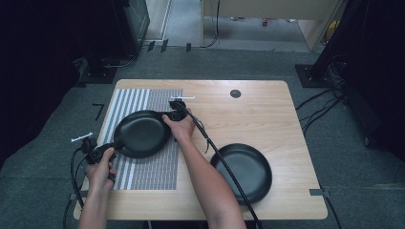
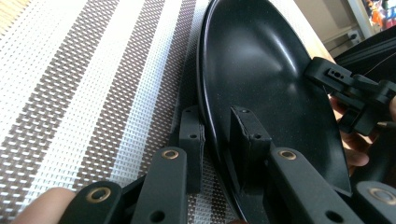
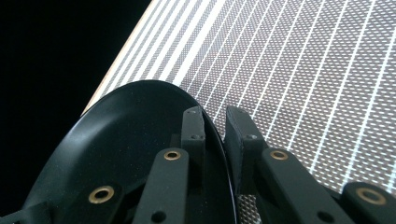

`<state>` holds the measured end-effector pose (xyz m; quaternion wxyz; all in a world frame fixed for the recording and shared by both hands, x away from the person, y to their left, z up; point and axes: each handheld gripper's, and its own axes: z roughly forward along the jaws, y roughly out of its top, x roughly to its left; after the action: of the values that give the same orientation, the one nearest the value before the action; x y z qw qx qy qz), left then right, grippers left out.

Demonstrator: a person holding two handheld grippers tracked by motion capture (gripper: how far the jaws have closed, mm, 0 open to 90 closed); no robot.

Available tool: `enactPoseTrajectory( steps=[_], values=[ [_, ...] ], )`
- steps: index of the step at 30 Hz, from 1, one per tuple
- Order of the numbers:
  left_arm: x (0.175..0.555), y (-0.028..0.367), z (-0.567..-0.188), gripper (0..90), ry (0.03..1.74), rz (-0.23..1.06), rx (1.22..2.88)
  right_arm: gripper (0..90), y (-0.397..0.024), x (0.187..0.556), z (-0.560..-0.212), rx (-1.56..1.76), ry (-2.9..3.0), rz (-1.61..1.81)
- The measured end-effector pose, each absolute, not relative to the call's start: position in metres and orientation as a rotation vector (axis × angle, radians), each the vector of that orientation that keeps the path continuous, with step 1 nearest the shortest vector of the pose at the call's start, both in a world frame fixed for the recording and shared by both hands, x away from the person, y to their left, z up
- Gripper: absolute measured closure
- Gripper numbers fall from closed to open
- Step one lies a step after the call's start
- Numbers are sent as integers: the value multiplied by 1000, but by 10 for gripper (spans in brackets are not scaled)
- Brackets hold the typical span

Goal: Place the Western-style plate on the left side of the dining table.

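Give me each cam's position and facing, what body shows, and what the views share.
High view: above the person's side, looking forward and down on the table; both forearms, left gripper, right gripper.
Left gripper view: rides the left gripper, looks along its jaws over the striped mat; a fingertip shows.
Right gripper view: rides the right gripper, looks across the mat.
Shared: the black plate both clamp by opposite rims.

Plate point(image 3: 130, 154) btm cut off, maybe
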<state>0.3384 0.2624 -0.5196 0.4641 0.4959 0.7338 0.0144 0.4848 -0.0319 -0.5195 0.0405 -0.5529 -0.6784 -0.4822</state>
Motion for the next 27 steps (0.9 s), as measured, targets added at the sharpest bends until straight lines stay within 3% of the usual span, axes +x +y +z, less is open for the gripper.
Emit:
enactPoseTrajectory(
  steps=[5, 7, 11, 20, 27],
  values=[
    [338, 264, -520, 763, 1800, 34, 1217, 761, -31, 483, -519, -1679, -2113, -1494],
    [337, 265, -520, 763, 1798, 35, 1222, 695, -33, 481, -513, -1681, -2089, -1528],
    [336, 265, -518, 763, 1797, 55, 1231, 692, -37, 475, -506, -1703, -2081, -1521],
    [335, 267, -519, 772, 1784, 57, 1228, 718, -53, 455, -514, -1750, -2017, -1420],
    [335, 267, -520, 773, 1779, 54, 1227, 832, -55, 452, -521, -1766, -1937, -1364]
  ],
)
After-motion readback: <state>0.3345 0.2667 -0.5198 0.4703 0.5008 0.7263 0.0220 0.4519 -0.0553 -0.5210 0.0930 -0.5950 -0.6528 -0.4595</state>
